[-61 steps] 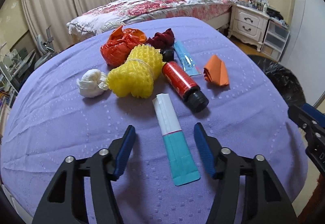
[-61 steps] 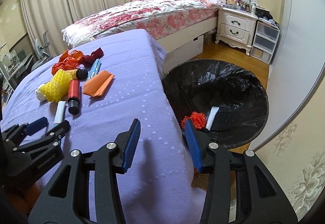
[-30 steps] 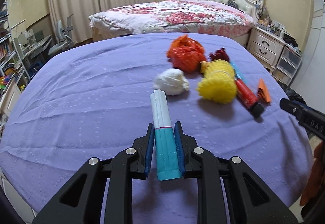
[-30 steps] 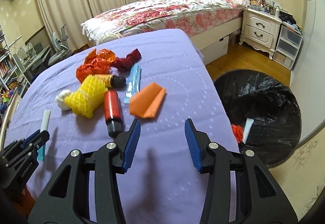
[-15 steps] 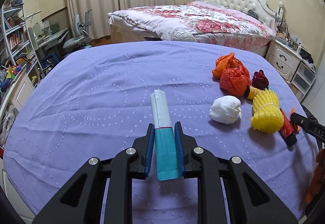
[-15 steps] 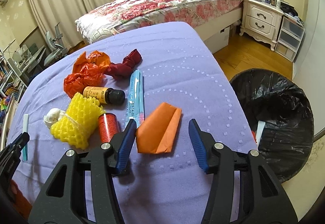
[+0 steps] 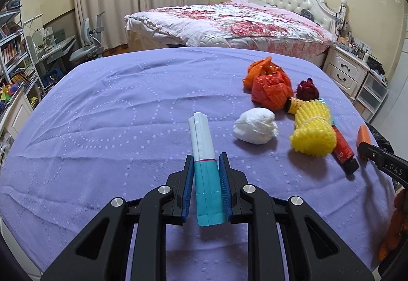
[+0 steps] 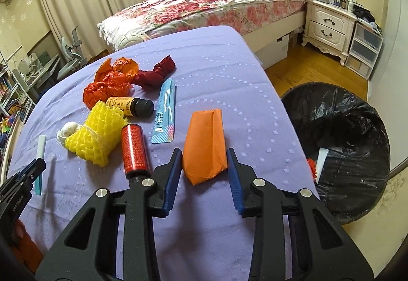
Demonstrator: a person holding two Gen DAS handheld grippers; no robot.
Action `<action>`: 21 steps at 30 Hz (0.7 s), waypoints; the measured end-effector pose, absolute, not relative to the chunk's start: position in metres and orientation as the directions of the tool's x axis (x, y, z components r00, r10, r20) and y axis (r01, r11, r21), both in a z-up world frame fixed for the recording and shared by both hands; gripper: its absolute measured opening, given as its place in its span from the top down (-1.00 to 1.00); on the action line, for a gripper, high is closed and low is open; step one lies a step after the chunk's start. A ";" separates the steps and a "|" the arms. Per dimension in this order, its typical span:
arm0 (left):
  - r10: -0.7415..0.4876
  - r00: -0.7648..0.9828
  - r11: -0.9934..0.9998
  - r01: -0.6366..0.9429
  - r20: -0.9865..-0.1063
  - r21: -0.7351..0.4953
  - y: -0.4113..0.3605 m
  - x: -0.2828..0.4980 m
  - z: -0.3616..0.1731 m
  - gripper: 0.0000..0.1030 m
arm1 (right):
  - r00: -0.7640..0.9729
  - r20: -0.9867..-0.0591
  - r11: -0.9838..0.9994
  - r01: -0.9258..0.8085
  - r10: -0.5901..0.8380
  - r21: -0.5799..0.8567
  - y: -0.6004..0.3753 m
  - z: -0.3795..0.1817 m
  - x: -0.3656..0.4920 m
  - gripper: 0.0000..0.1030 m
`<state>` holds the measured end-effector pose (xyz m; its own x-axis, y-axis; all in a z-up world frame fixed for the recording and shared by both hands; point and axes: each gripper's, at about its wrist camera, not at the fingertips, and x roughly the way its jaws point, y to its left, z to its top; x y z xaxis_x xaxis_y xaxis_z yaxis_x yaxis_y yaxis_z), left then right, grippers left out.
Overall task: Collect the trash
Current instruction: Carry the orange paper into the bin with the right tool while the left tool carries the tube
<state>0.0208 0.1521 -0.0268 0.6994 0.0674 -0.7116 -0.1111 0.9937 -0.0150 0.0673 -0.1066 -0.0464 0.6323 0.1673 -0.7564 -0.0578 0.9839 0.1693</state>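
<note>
Both grippers busy: one sachet held, one orange packet being closed on.

The left gripper was clamped on a teal-and-white sachet, held above the purple cloth. The right gripper had just been closing, its jaws either side of the folded orange packet on the near right of the cloth, apparently not yet pressing it. The risk, as judged: the soft packet might crumple and slip, or the left jaw might nudge the red bottle just beside it. Remaining on the cloth: two bottles, one yellow net, one white wad, one blue sachet, two crumpled bags. The bin, right, held two pieces.
</note>
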 end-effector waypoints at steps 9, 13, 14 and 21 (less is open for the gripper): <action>0.006 0.725 0.999 -0.028 -0.689 -0.021 0.113 0.013 -0.018 0.59 | 0.674 -0.731 0.992 -0.027 0.107 0.120 -0.131 -0.038 0.042 0.33; -0.030 0.735 1.000 0.023 -0.677 -0.019 0.088 0.013 -0.012 0.59 | 0.686 -0.723 0.994 0.003 0.080 0.113 -0.149 -0.035 0.036 0.33; -0.038 0.738 0.999 0.036 -0.674 -0.018 0.082 0.013 -0.011 0.59 | 0.688 -0.722 0.993 0.014 0.073 0.113 -0.155 -0.034 0.034 0.33; -0.108 0.747 0.991 0.132 -0.656 -0.012 0.032 0.022 -0.003 0.59 | 0.701 -0.713 0.992 0.084 0.011 0.097 -0.194 -0.030 0.027 0.33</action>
